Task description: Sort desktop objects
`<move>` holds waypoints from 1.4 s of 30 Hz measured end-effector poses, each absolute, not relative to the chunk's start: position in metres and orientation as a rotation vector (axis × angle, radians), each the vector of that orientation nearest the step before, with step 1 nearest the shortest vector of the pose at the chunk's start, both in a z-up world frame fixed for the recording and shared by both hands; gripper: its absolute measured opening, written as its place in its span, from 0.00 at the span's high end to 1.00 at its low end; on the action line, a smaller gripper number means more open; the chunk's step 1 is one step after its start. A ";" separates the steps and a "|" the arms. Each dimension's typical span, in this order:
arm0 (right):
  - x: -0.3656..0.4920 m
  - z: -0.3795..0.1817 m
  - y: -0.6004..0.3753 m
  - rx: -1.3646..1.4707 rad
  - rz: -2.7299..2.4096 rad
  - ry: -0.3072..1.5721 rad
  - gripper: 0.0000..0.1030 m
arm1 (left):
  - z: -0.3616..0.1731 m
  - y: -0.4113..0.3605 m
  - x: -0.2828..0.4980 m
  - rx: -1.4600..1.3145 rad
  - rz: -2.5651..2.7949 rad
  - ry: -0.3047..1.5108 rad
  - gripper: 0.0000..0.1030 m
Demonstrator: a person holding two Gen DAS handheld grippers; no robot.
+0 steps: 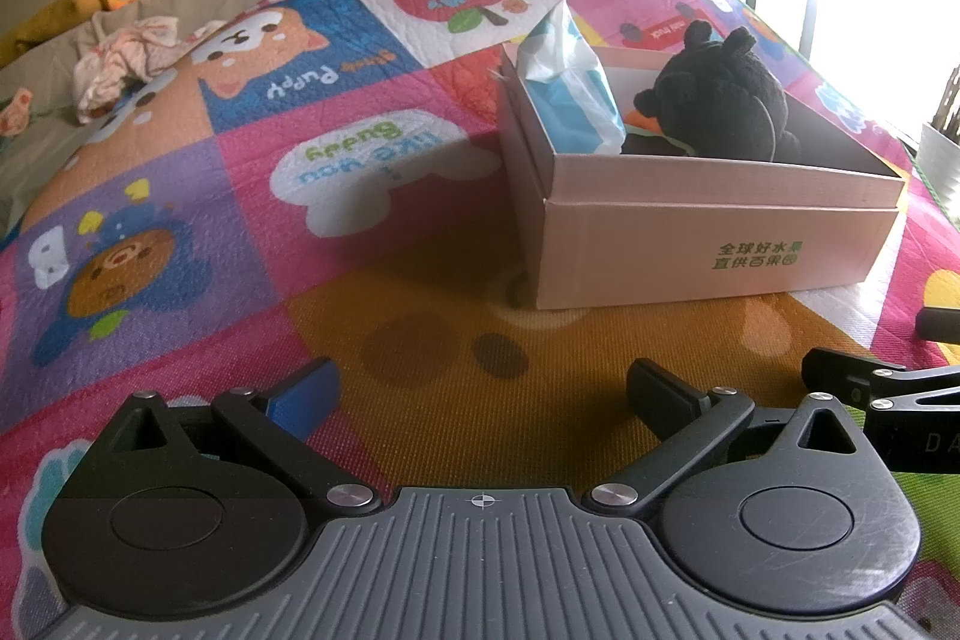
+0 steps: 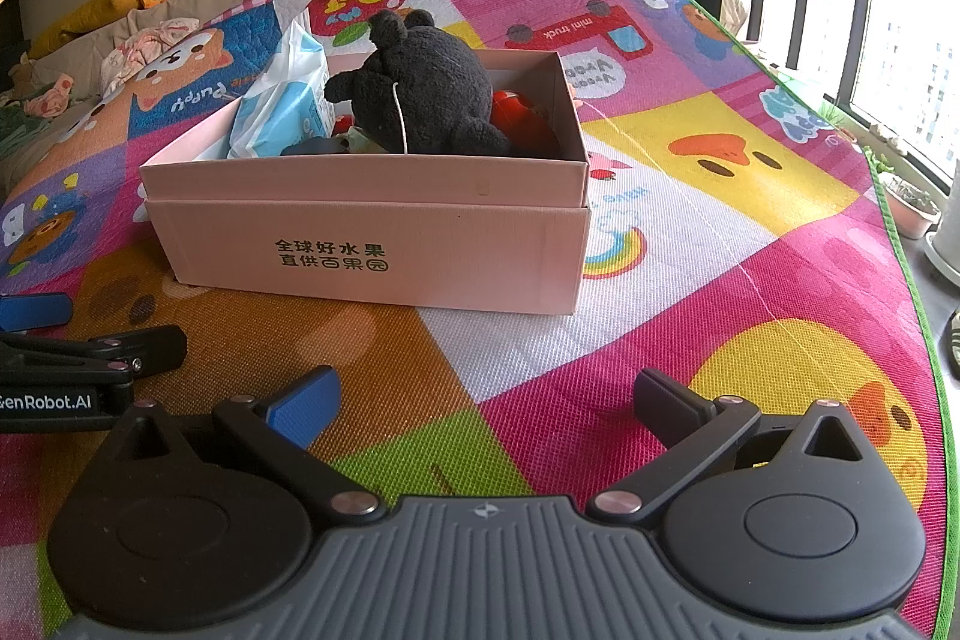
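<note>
Inside pink box (image 2: 372, 226): fuzzy black plush (image 2: 426, 88).

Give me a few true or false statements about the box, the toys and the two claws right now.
1. The black plush toy sits inside the pink box. True.
2. The left claw is shut on the tissue pack. False: it is open and holds nothing; the pack stands in the box.
3. The tissue pack is at the box's left end, beside the plush toy. True.
4. The box has its lid closed on top. False: the box is open, its contents showing.
5. The right claw is open over the play mat. True.
</note>
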State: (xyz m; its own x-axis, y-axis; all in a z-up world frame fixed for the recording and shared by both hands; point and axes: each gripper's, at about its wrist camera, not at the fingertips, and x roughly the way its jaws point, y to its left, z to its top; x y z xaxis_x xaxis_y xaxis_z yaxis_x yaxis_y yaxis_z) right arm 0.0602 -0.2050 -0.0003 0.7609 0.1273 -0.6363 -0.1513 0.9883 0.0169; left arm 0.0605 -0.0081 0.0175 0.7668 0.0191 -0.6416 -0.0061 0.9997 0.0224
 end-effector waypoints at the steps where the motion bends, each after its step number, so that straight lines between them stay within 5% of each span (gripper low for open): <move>1: 0.060 0.000 -0.206 -0.036 0.152 0.690 0.00 | 0.018 -0.009 0.061 0.020 0.014 0.697 0.00; 42: 0.060 0.000 -0.205 -0.037 0.152 0.690 0.00 | 0.018 -0.001 0.057 0.012 0.005 0.700 0.00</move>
State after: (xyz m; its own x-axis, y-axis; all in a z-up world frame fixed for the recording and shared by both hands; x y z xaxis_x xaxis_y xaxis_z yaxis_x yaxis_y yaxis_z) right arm 0.0599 -0.2053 0.0002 0.7605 0.1271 -0.6368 -0.1514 0.9883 0.0164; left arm 0.0568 -0.0010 0.0185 0.7648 0.0086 -0.6443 -0.0002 0.9999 0.0131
